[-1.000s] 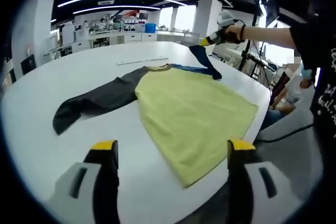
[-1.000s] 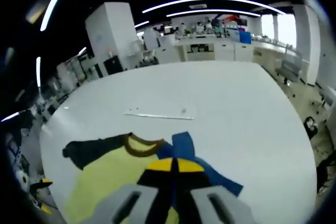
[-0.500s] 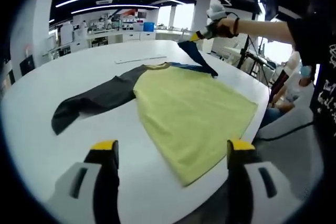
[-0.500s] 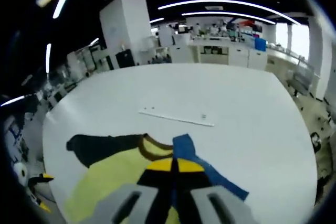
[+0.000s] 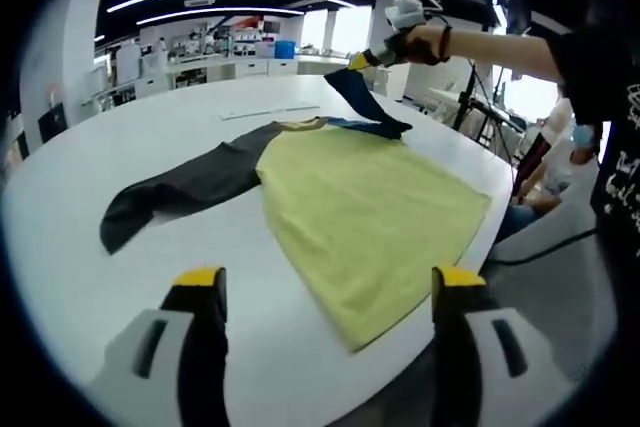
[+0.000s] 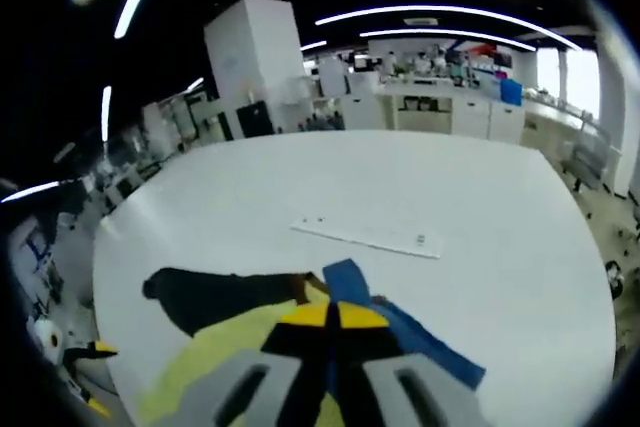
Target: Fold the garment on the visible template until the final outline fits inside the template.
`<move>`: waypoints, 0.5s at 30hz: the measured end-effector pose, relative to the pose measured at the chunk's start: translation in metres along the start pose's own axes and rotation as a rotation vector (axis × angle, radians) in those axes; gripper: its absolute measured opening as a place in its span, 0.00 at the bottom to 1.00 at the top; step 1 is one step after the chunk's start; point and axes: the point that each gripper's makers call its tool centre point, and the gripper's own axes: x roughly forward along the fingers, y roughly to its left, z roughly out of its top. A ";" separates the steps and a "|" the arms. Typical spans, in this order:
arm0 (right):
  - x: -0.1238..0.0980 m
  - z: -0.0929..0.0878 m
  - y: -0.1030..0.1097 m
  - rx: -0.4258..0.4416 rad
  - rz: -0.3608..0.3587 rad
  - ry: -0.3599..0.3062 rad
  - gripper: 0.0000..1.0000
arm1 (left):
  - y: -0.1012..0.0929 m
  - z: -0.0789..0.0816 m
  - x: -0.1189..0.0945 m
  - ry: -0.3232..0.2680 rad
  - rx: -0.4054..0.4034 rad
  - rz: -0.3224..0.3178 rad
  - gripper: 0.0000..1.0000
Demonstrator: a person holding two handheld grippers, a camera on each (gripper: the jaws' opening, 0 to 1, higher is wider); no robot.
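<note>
Draping limply from the pinching right tongs [image 5: 358,60], the blue sleeve [image 5: 362,107] looks light and soft, best gripped at its cuff, while the left tongs [image 5: 325,282] gape wide at the frame's bottom over the worktop [image 5: 150,127].

low across table [image 5: 70,177], high over garment [image 6: 220,292]

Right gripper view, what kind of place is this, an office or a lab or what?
Probably an open-plan lab or workshop: a large white table in front, white counters with equipment along the far wall, and long strip lights on a dark ceiling.
</note>
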 end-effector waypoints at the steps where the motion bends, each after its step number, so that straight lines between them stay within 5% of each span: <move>1: -0.002 -0.001 0.004 0.001 0.004 -0.001 0.00 | 0.000 0.000 0.000 -0.001 0.000 -0.001 0.81; 15: 0.013 0.001 0.044 0.036 0.099 -0.030 0.00 | 0.000 -0.001 0.000 -0.001 -0.017 0.004 0.81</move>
